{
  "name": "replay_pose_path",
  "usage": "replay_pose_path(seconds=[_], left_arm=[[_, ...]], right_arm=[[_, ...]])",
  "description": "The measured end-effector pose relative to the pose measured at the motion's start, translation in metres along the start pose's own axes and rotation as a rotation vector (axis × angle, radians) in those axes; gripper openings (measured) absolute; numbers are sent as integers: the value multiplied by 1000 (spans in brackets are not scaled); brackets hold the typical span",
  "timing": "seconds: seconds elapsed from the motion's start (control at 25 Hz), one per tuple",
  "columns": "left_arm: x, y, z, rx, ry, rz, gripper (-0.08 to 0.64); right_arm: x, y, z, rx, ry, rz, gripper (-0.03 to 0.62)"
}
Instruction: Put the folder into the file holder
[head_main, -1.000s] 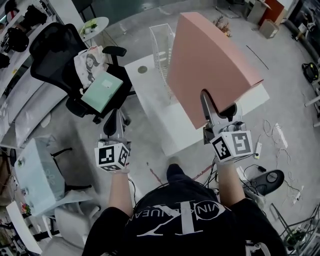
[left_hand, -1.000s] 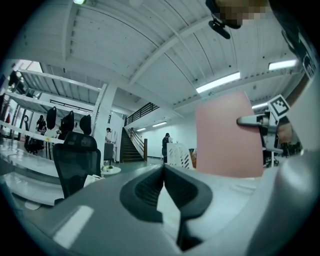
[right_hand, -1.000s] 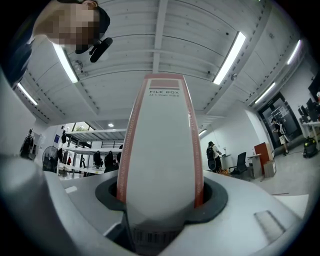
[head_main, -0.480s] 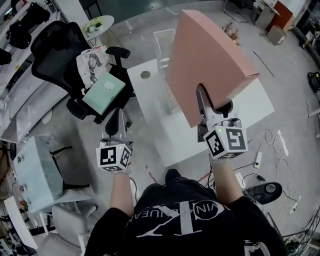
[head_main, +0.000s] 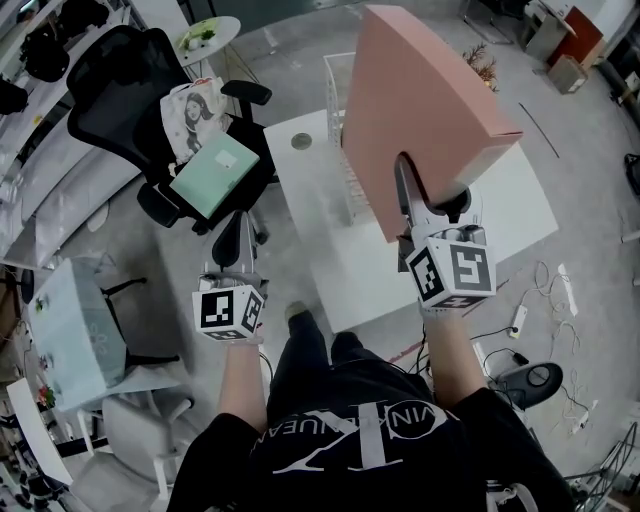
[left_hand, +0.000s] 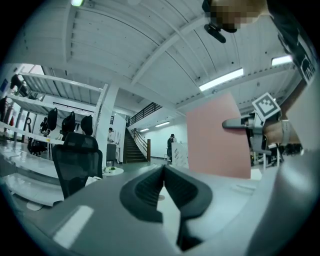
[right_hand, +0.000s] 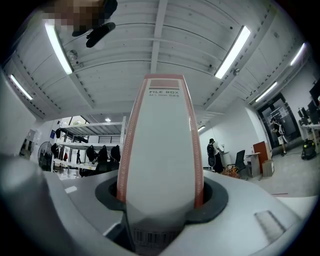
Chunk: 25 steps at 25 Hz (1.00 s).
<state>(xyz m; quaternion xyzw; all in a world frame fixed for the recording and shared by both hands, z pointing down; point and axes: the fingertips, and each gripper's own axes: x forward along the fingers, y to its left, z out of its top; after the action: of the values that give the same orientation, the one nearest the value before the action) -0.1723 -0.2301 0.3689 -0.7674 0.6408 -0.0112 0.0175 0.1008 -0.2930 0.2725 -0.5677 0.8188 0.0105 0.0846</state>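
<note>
While the pink file box (head_main: 425, 110) is clamped across its spine by the right claw (head_main: 418, 205), with the pads pressed on both pink faces, it is held upright and clear of the white worktop (head_main: 330, 255). It is not yet in the clear file holder (head_main: 333, 100). The holder stands on the worktop at about 10 o'clock from that claw and is partly hidden behind the box. The left claw (head_main: 236, 235) is shut on nothing and is held off the worktop's edge at 9 o'clock.

Step is judged to be carry and line-up.
- Box to be kept vertical, with faces turned parallel to the holder's slots before any lowering.
- Slot width can't be read from here, so the bottom edge should be fed in first, slowly.
- Grip sits low on a tall box, so swing is to be expected and pace kept down.
- Holder looks light, so it could be steadied with the left claw if it skids.
- Grip to be released only once the box is seated.
</note>
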Motion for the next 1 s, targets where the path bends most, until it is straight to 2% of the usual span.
replay_pose_path(seconds=[0.44, 1.0], left_arm=[[50, 23, 3, 0, -2, -76, 0], [102, 45, 4, 14, -5, -158, 0]], right_arm=[[37, 11, -9, -31, 23, -30, 294], [77, 14, -26, -39, 100, -68, 296]])
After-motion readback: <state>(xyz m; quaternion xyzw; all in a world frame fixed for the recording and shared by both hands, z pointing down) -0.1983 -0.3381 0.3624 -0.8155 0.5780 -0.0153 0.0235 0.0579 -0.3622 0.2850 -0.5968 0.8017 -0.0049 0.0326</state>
